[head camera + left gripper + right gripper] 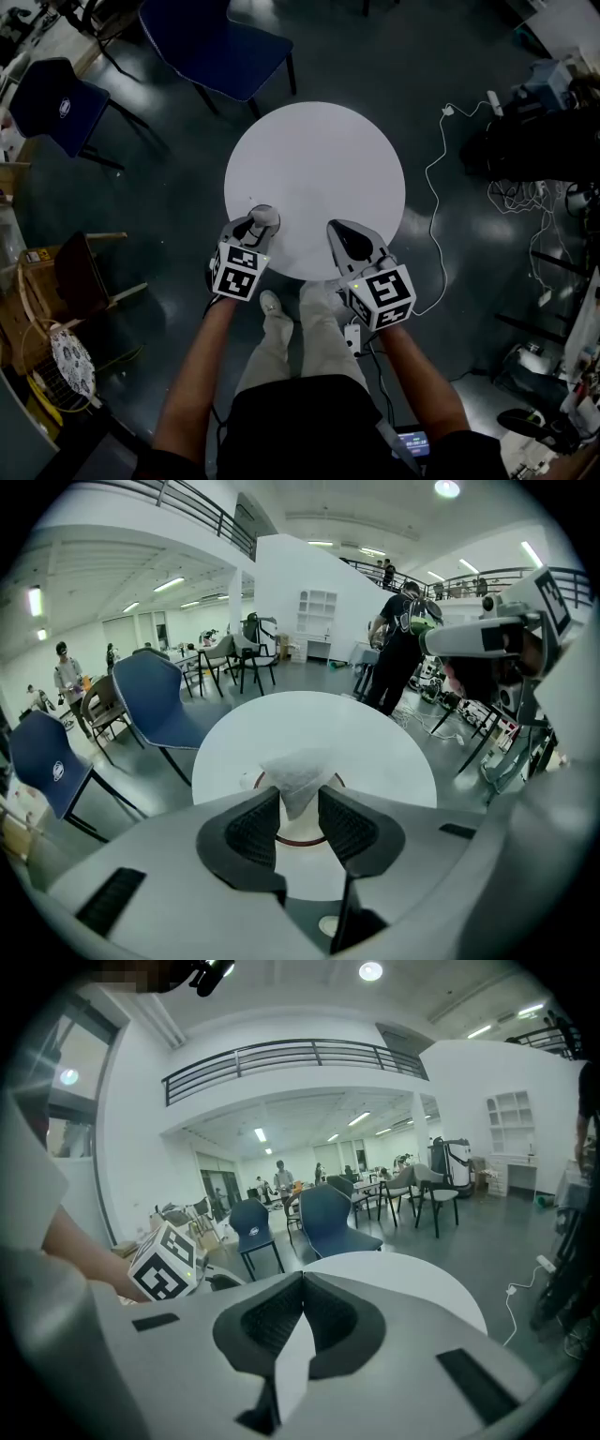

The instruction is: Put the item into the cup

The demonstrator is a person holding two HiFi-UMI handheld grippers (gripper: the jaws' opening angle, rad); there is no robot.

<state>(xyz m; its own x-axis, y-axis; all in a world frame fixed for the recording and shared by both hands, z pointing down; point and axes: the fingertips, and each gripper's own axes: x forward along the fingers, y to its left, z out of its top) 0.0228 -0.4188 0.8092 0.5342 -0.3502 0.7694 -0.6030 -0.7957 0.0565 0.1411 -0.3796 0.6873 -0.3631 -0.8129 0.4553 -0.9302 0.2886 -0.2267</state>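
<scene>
the left tool (298,799) has its two dark ribbed jaws spread. the white pyramid-shaped fabric pouch (298,769) stands between them with its narrow end down. the pads do not appear to press on it, so it reads as let go rather than pinched. directly under the pouch is the round cup with a reddish-brown rim (292,841), whose mouth opens just beyond the jaw tips. the tool is tipped steeply down over that mouth, most likely so the pouch can drop straight in rather than catch on the rim. whether the pouch's lower tip already rests inside the cup cannot be told, since the jaws cover it.

in the head view the left tool (253,226) sits right over the cup (268,217), at the near left edge of the round white worktop (319,159).

the right tool (301,1280) has its jaws pressed together on nothing. it (337,231) is parked over the near right edge of the worktop, well apart from the cup. i judge it is held there simply to stay out of the way, since the cup looks stable on its own.

beyond the worktop, two blue chairs (211,42) stand on the dark floor, and a white cable (433,178) trails off to the right.
</scene>
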